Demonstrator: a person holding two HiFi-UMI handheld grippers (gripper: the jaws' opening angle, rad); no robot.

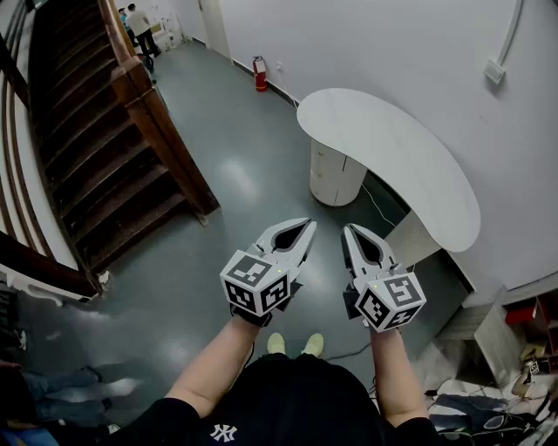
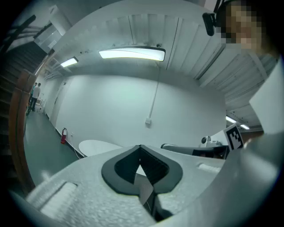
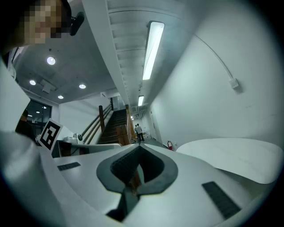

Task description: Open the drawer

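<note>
A white round drawer unit [image 1: 334,172] stands under the near end of a white curved tabletop [image 1: 392,144], across the floor ahead of me; its drawer fronts look closed. Both grippers are held level in the air, side by side, well short of it. My left gripper [image 1: 309,223] is shut with nothing between its jaws, and its tips meet in the left gripper view [image 2: 140,146]. My right gripper [image 1: 348,228] is also shut and empty [image 3: 140,146]. The tabletop [image 3: 235,155] shows at the right of the right gripper view.
A dark wooden staircase [image 1: 96,148] with a heavy newel post [image 1: 131,83] fills the left. A red fire extinguisher [image 1: 260,74] stands by the far wall. People [image 1: 139,26] stand in the distance. Cables, boxes and clutter [image 1: 497,383] lie at the lower right.
</note>
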